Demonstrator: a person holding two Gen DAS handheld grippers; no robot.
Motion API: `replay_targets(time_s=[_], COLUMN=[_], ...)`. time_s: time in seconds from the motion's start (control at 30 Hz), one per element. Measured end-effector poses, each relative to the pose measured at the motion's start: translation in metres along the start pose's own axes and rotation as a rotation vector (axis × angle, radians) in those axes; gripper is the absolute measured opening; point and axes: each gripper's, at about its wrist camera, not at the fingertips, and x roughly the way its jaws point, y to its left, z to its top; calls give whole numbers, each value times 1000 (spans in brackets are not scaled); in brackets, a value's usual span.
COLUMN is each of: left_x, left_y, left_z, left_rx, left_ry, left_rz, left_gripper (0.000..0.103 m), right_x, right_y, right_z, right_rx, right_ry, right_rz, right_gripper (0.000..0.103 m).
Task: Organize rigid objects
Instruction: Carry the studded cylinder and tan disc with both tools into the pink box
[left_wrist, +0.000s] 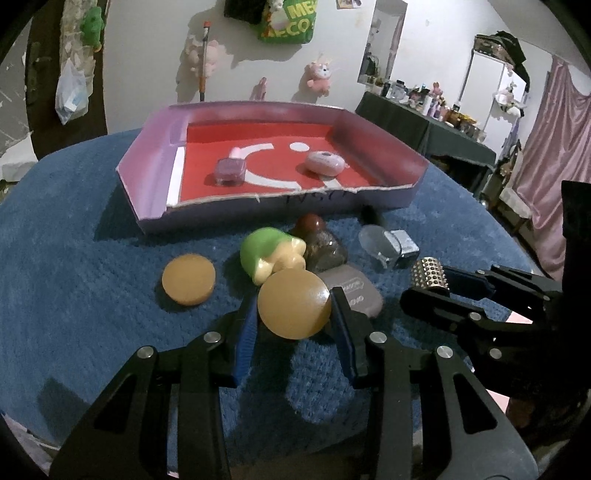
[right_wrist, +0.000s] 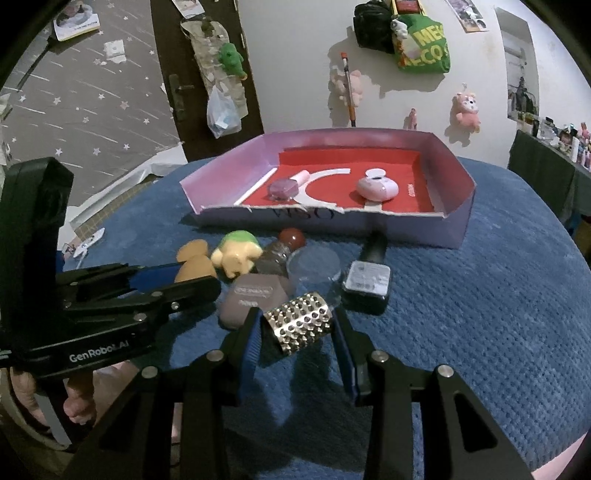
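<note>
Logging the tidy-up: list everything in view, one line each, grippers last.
tray: 1, lilac walls, red floor, far side of blue cloth
purple bottle: 1, in tray, left
pink oval case: 1, in tray, right
tan discs: 2, one on cloth, one held
green-capped toy: 1, cloth centre
brown-capped jar: 1, beside toy
grey case: 1, behind held disc
clear lid: 1
dark square bottle: 1
perforated metal cylinder: 1, held
left gripper: shut on disc
right gripper: shut on cylinder
</note>
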Motion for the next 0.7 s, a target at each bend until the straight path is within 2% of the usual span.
replay_targets(time_s=[0.17,0.7], left_x=[-2,2], left_y=[0,9], left_z=[8,44], left_rx=[5,25], left_ry=[-16,-40], left_rz=[-10,-17], left_gripper=[36,36], right_x=[-6,0], right_y=[1,-16], right_z=[14,45], right_rx=[-11,3], right_ry=[-27,-35], right_rz=[14,35], right_gripper=[40,40])
